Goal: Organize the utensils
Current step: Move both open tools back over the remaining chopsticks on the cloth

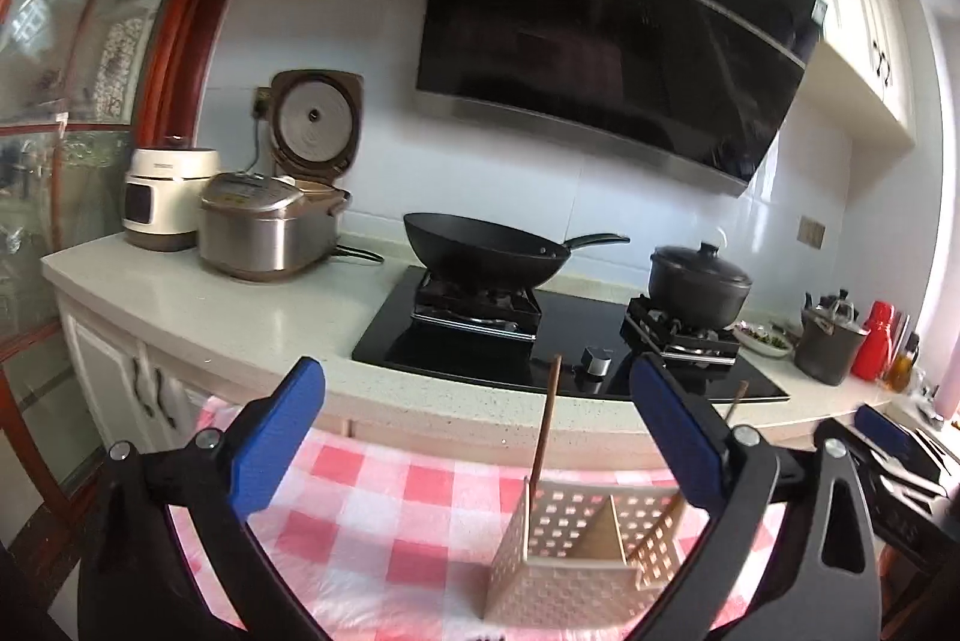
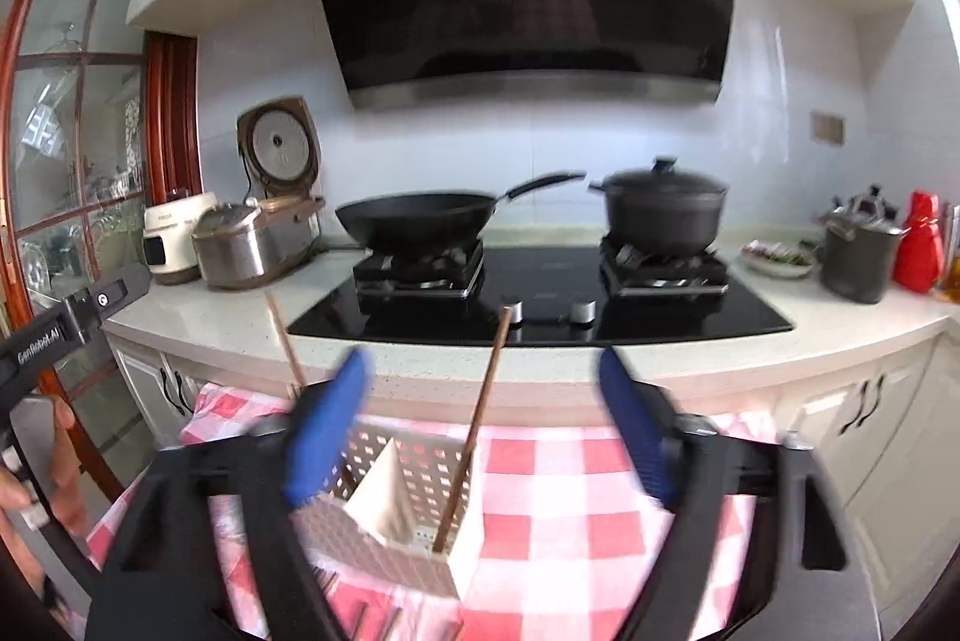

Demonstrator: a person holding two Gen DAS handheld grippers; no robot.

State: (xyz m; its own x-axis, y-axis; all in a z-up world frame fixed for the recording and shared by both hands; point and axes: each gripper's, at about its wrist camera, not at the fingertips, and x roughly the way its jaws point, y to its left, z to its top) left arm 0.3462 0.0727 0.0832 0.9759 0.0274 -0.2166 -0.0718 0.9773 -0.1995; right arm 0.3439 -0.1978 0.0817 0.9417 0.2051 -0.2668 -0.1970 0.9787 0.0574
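A cream perforated basket (image 1: 558, 551) with a middle divider stands on a red-and-white checked cloth (image 1: 384, 515). One brown chopstick (image 1: 545, 425) leans upright in one compartment. A second chopstick (image 1: 737, 400) pokes up behind my left gripper's right finger. My left gripper (image 1: 480, 437) is open just short of the basket, with nothing pressed between its blue pads. In the right wrist view the basket (image 2: 390, 545) sits low between my fingers, one chopstick (image 2: 477, 425) in its right compartment and the other chopstick (image 2: 283, 335) at its left. My right gripper (image 2: 480, 428) is open and empty.
Beyond the table runs a white counter (image 1: 240, 317) with a black hob (image 2: 540, 323), a wok (image 1: 486, 245), a lidded pot (image 2: 663, 212), rice cookers (image 1: 264, 227) and jars (image 1: 831, 347). A hand (image 2: 54, 461) holds the left gripper's body at the left edge.
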